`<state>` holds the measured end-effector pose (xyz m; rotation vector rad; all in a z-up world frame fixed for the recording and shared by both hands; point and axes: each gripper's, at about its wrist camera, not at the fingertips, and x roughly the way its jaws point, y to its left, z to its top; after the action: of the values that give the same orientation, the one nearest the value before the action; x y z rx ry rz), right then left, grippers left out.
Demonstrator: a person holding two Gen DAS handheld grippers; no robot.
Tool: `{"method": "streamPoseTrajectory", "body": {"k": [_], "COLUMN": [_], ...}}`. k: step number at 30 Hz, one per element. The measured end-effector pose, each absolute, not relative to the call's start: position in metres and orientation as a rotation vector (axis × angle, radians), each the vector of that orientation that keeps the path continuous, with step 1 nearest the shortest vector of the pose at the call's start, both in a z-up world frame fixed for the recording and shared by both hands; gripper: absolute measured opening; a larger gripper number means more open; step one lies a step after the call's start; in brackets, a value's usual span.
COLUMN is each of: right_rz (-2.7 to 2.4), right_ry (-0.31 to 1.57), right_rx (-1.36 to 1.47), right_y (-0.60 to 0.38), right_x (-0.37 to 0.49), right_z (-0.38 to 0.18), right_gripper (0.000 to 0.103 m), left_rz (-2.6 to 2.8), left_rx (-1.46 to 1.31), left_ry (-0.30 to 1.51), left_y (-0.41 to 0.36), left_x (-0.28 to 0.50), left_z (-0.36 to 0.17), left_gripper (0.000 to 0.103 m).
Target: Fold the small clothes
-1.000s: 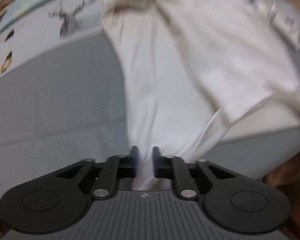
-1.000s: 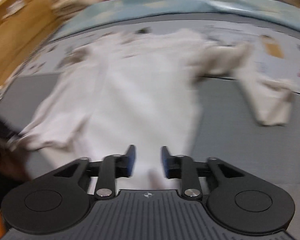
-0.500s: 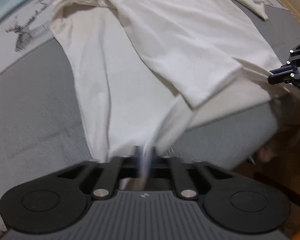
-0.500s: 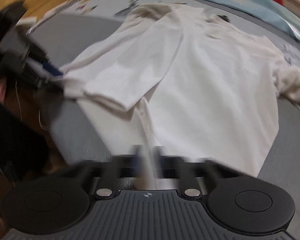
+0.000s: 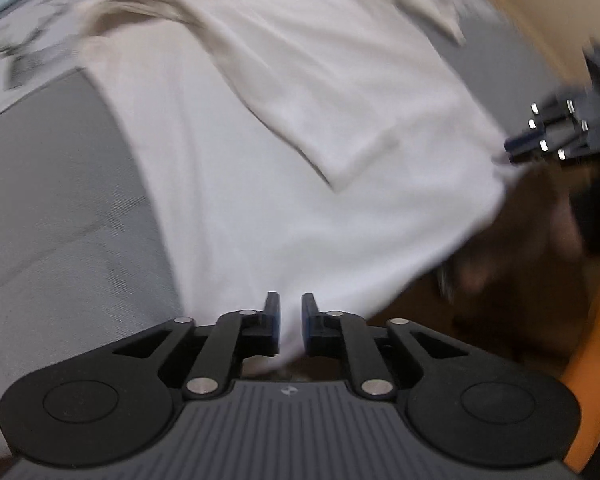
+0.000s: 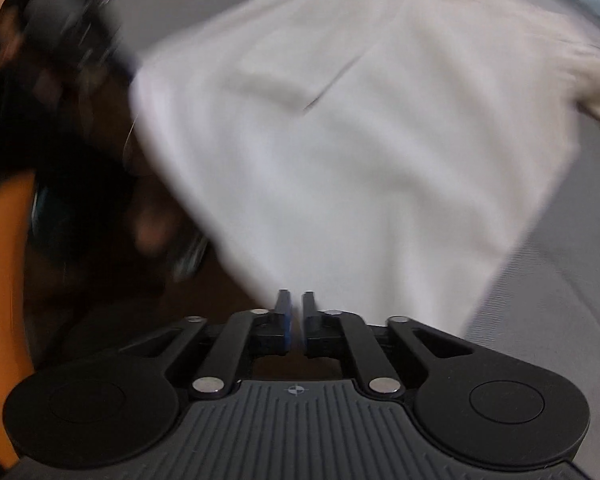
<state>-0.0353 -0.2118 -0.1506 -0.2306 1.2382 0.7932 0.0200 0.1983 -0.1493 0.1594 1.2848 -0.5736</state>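
White cotton T-shirt (image 5: 284, 152), one sleeve folded inward, lies on the grey surface (image 5: 60, 208); its hem passes between each hand-held gripper's slightly parted, just-opening jaws: left (image 5: 287, 320), right (image 6: 296, 320).

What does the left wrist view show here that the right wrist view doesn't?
Only the left wrist view: the right gripper seen from outside at the shirt's far hem corner, and a printed patch of the cover at upper left.

Only the right wrist view: a blurred dark shape at upper left, probably the left gripper, and an orange surface.

Both: the white shirt on the grey cover, its hem between narrowly parted jaws that have just been opening.
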Motion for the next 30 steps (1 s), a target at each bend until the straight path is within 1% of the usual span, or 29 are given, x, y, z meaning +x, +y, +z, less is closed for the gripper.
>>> {"method": "streamPoseTrajectory", "body": {"k": [1,2,3,5,8,13,14,15,16,17,23,25,30], "right_rz": [0.736,0.653,0.565,0.372,0.226,0.209,0.223,0.242,0.26,0.276,0.286,0.248,0.218], "right_ry": [1.207,1.165,1.135,1.117,1.184,1.255,1.275,1.294,1.291,1.281,1.27,1.267,1.311], "right_rx": [-0.168,-0.109,-0.074,-0.026,0.045,-0.035,-0.049,-0.053,-0.065,-0.073,-0.084,-0.14,-0.132], "right_y": [-0.222,-0.233,-0.241,-0.257,-0.272,-0.257,-0.255,-0.251,-0.246,-0.242,-0.248,-0.254,-0.269], "right_x": [-0.028,-0.019,-0.011,0.003,0.017,0.019,0.024,0.024,0.023,0.023,0.024,0.022,0.019], "right_z": [-0.145,-0.138,-0.135,-0.136,-0.151,-0.171,-0.174,-0.178,-0.18,-0.178,-0.173,-0.174,-0.174], "right_gripper": [0.023,0.033,0.04,0.041,0.041,0.04,0.038,0.027,0.022,0.004,0.002,0.002,0.002], "left_rz": [-0.517,-0.47,-0.413,-0.343,-0.333,-0.311,-0.311,-0.317,-0.325,-0.337,-0.4,-0.428,-0.443], "left_rx": [0.124,0.1,0.074,0.061,0.103,0.214,0.23,0.236,0.238,0.237,0.273,0.298,0.449], "left_ry": [1.271,1.272,1.29,1.337,1.376,1.434,1.441,1.438,1.434,1.431,1.424,1.445,1.476], "left_y": [0.205,0.211,0.215,0.221,0.218,0.212,0.21,0.208,0.207,0.205,0.191,0.188,0.177], "left_x": [0.024,0.029,0.034,0.039,0.039,0.035,0.034,0.034,0.034,0.034,0.026,0.022,0.011], "left_z": [-0.148,-0.148,-0.152,-0.163,-0.175,-0.194,-0.196,-0.197,-0.198,-0.197,-0.194,-0.196,-0.206], "left_gripper": [0.031,0.032,0.032,0.032,0.032,0.032,0.028,0.024,0.015,0.007,0.006,0.006,0.006]}}
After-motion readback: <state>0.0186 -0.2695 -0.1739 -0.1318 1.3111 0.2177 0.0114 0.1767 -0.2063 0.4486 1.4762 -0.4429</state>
